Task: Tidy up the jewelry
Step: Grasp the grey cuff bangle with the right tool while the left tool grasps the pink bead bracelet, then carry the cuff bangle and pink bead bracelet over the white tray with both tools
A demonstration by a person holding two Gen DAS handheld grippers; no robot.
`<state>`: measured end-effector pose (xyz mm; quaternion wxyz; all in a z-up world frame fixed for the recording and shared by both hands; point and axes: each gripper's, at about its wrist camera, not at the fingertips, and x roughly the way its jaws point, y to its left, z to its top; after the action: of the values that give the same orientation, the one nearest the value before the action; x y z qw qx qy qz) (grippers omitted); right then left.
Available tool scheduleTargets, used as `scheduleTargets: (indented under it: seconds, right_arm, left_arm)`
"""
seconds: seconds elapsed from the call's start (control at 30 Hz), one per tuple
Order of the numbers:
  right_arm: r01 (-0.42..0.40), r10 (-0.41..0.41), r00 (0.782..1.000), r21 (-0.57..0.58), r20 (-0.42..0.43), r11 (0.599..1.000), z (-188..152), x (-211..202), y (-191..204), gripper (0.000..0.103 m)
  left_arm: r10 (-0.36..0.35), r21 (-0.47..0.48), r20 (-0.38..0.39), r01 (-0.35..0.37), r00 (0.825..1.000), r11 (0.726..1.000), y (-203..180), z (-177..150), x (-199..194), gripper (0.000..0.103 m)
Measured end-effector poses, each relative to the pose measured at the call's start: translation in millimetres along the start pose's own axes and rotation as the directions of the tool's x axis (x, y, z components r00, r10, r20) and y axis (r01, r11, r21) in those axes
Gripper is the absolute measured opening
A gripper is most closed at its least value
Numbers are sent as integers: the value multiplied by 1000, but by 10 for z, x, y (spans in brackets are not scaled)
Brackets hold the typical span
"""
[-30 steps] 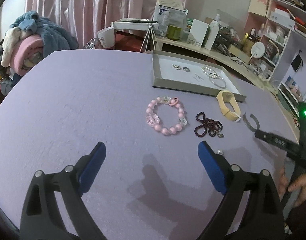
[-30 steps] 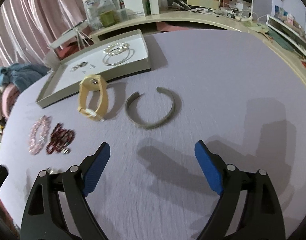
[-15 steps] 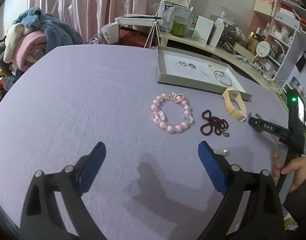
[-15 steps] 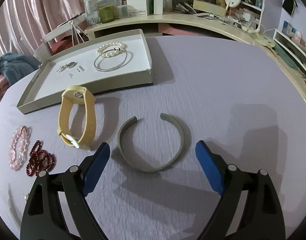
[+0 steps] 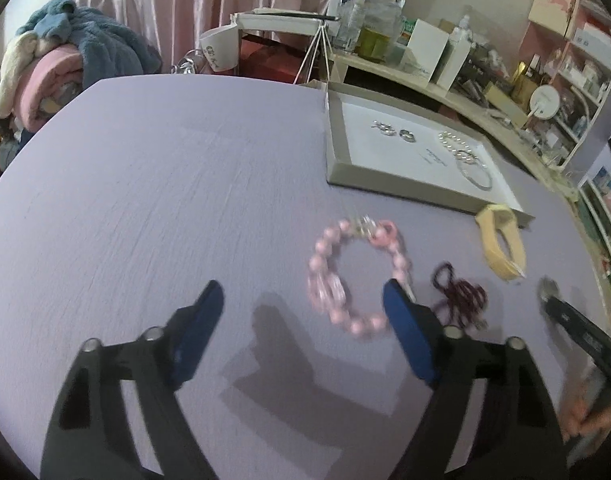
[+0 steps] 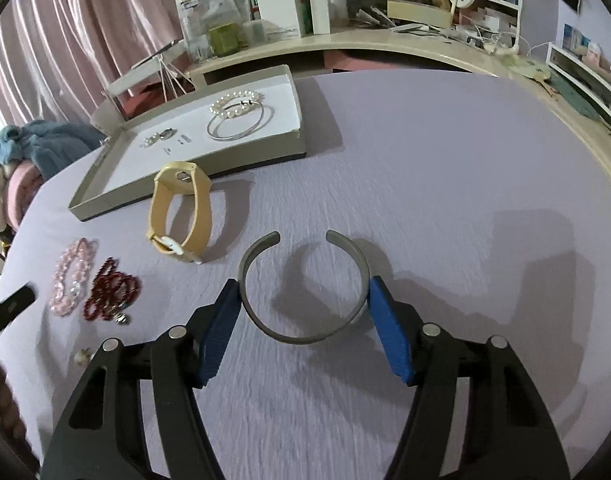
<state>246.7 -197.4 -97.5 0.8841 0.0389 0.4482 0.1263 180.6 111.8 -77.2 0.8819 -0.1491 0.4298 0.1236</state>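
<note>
Grey open cuff bracelet (image 6: 303, 288) flat on purple table (image 6: 445, 160), gap facing far side, near middle. Yellow watch band (image 6: 181, 212) stands on edge, just left of cuff, near tray (image 6: 185, 168). Pink bead bracelet (image 6: 71, 276) flat, far left. Dark red bead string (image 6: 111, 296) bunched just right of pink one. Tray far left holds pearl bracelet (image 6: 235, 105), thin silver bangle (image 6: 241, 125), small rings (image 6: 159, 137).

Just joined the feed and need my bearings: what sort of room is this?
Probably a bedroom or dressing corner at home: pink curtains, a heap of blankets, and a curved vanity shelf crowded with bottles and boxes.
</note>
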Motion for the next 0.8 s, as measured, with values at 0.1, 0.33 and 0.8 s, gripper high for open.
scheduleTargets:
  seconds: [0.1, 0.33, 0.8]
  right_arm:
    - [-13, 13, 1000, 13, 7, 1000, 11, -49, -8, 66]
    - [-31, 31, 999, 37, 16, 999, 61, -88, -23, 66]
    - [-73, 72, 996, 16, 56, 997, 67, -259, 152, 66]
  left_arm:
    - [8, 41, -24, -7, 1000, 999, -31, 132, 176, 61]
    - [0, 136, -54, 8, 999, 991, -156, 207, 362, 40]
    - [-102, 163, 53, 93, 993, 982, -92, 250, -243, 13]
